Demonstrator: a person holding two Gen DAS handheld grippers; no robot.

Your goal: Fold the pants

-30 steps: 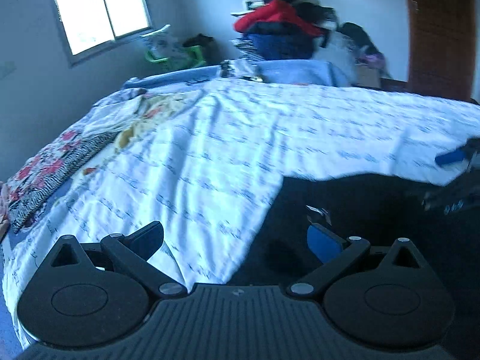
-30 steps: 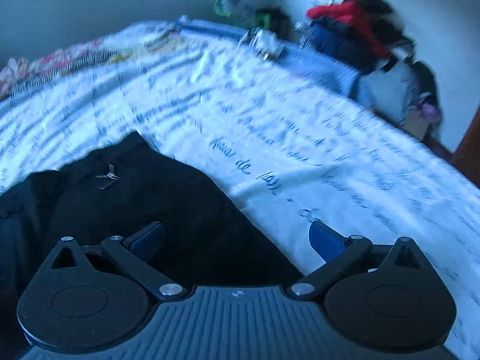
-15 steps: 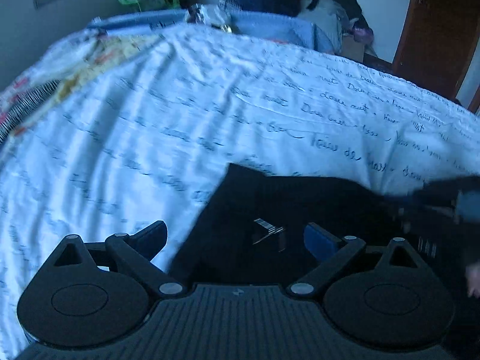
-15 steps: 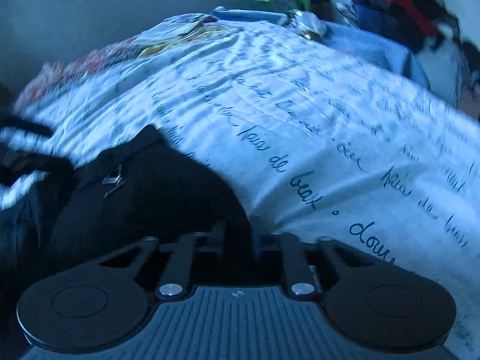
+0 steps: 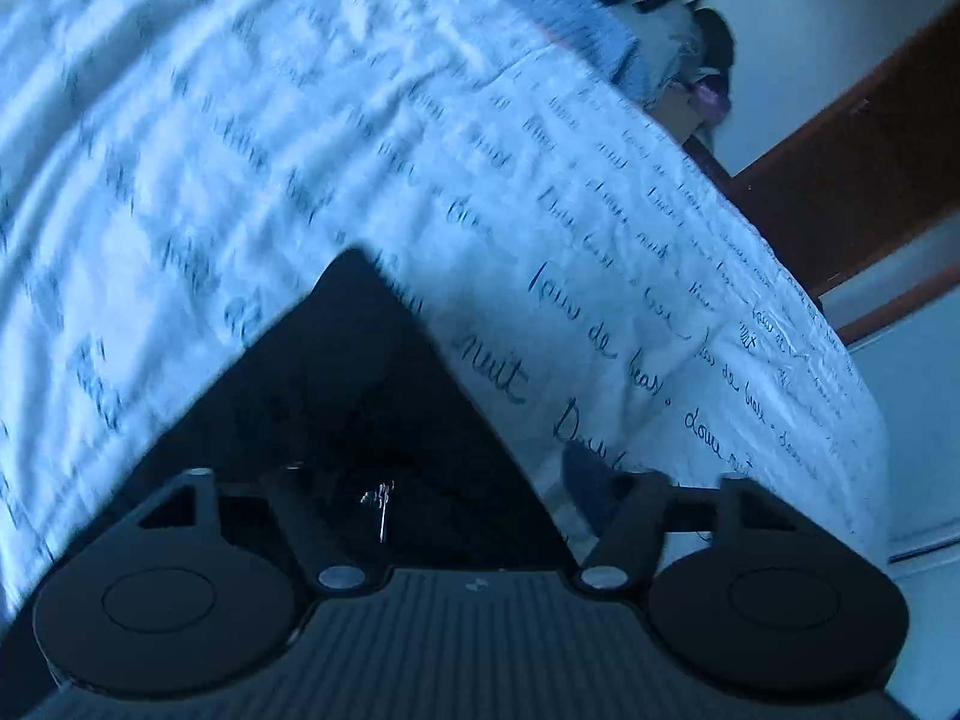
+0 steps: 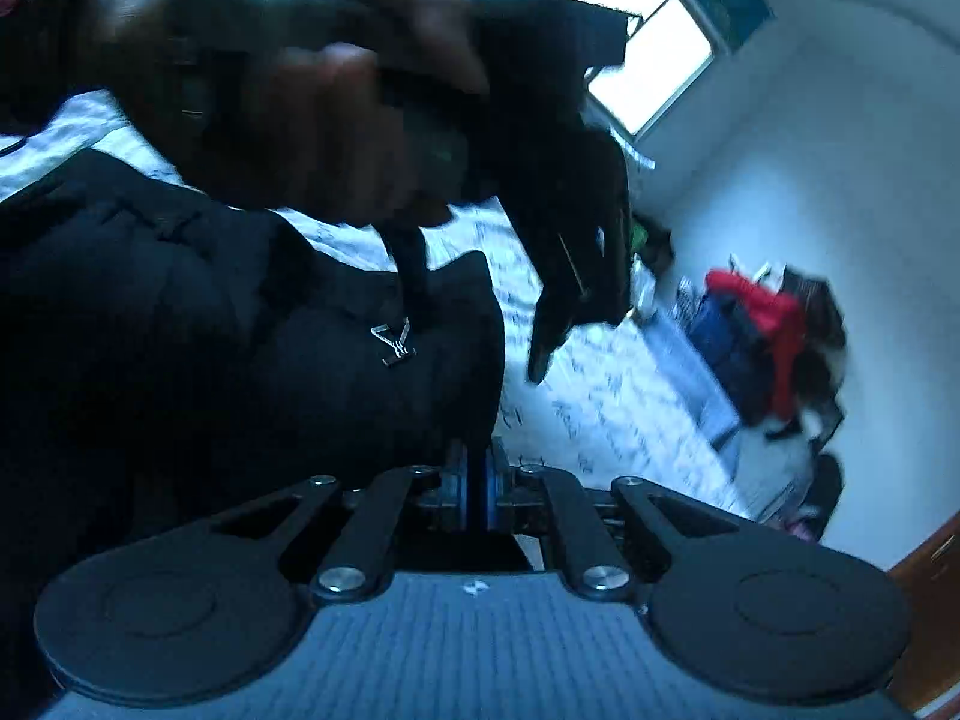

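Note:
Black pants (image 5: 366, 372) lie on the white script-printed bedsheet (image 5: 210, 150). My left gripper (image 5: 444, 480) is open, its fingers spread over the pants' corner; the left finger is hard to tell from the dark cloth. In the right wrist view my right gripper (image 6: 475, 483) is shut on the pants (image 6: 240, 324) at their edge, the blue pads pressed together. A small metal logo (image 6: 393, 339) shows on the cloth. The left gripper (image 6: 570, 276) and the hand that holds it hang just above the pants in that view.
A pile of clothes with a red garment (image 6: 762, 324) sits beyond the bed's far side. A window (image 6: 648, 60) is at the back wall. A brown wooden door (image 5: 858, 162) stands to the right of the bed.
My right gripper stays shut on the pants and has lifted and turned with them. My left gripper has swung right and come low over the pants' corner, still open.

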